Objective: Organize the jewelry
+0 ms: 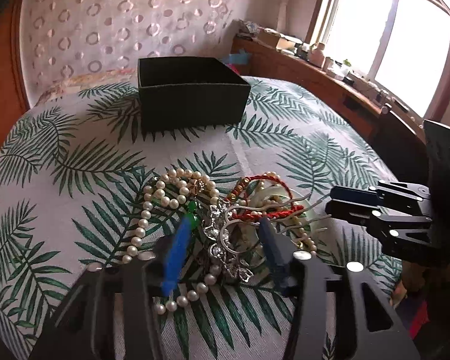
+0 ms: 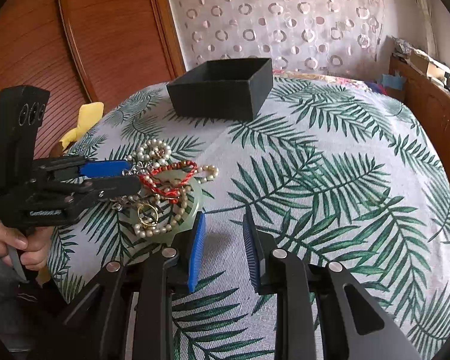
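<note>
Jewelry pile (image 1: 222, 222) between left hand-held gripper (image 1: 225, 225) fingers.

It was a lived-in room of a home, most likely a bedroom. A cloth (image 1: 75, 156) printed with green palm leaves covered a rounded, soft-looking surface. Behind it hung a sheer curtain (image 1: 111, 21) patterned with rings. Reddish wooden panelling (image 2: 84, 39) lined one side. A bright window (image 1: 384, 39) let in daylight, and the wooden ledge (image 1: 300, 63) below it was crowded with small boxes and household odds and ends.
</note>
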{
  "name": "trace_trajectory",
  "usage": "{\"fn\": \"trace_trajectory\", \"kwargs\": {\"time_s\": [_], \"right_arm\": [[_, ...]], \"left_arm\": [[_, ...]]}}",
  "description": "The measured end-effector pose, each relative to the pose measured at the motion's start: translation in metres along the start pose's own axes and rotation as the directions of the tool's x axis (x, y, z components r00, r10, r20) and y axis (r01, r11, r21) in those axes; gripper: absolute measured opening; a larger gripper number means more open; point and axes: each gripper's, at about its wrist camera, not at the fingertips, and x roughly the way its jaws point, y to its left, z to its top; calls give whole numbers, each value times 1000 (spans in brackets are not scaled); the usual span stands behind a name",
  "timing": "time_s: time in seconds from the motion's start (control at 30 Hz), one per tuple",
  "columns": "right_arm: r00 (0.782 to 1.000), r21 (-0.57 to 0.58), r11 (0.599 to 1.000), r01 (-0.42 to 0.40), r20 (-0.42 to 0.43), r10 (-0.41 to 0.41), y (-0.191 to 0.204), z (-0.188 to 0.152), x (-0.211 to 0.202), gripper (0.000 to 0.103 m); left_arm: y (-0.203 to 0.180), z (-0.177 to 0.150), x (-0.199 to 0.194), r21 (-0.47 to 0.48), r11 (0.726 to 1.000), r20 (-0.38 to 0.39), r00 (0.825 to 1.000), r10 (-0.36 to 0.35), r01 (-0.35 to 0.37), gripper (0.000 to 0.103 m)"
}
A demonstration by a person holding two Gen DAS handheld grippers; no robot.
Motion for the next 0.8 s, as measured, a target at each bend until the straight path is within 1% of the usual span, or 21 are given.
{"fn": "trace_trajectory", "kwargs": {"time_s": [0.03,0.07,0.1,0.13,0.27,0.4,0.53,0.67,0.8], "right_arm": [[1000,2,1000,-1,3,1,0,0,-1,28],[1000,7,1000,-6,2,6,-1,0,0,28],[1000,13,1000,-10,1,10,-2,0,0,28],[1000,15,1000,-13,2,13,-2,0,0,28],[1000,15,1000,-15,5,15,-2,0,1,28],[1000,14,1000,-15,5,15,-2,1,-1,28],[1000,9,1000,-12,2,12,-2,1,0,28],[1000,-4,1000,-10,-2,10,1,2,1,28],[1000,-20,1000,-12,-1,12,7,7,3,28]], "left_arm": [[0,0,0,-1,1000,2,1000,-1,1,29],[0,-1,-1,-1,1000,2,1000,2,-2,25],[1,-1,-1,1,1000,0,1000,8,-8,19],[2,-3,-2,0,1000,-5,1000,6,-6,17],[3,-7,-6,-1,1000,-2,1000,5,-5,16],[1,-8,-14,11,1000,18,1000,-3,3,14],[-1,-8,-26,46,998,46,998,30,-32,13],[5,-9,-35,42,997,67,996,56,-59,13],[14,-7,-46,14,998,93,993,66,-68,11]]}}
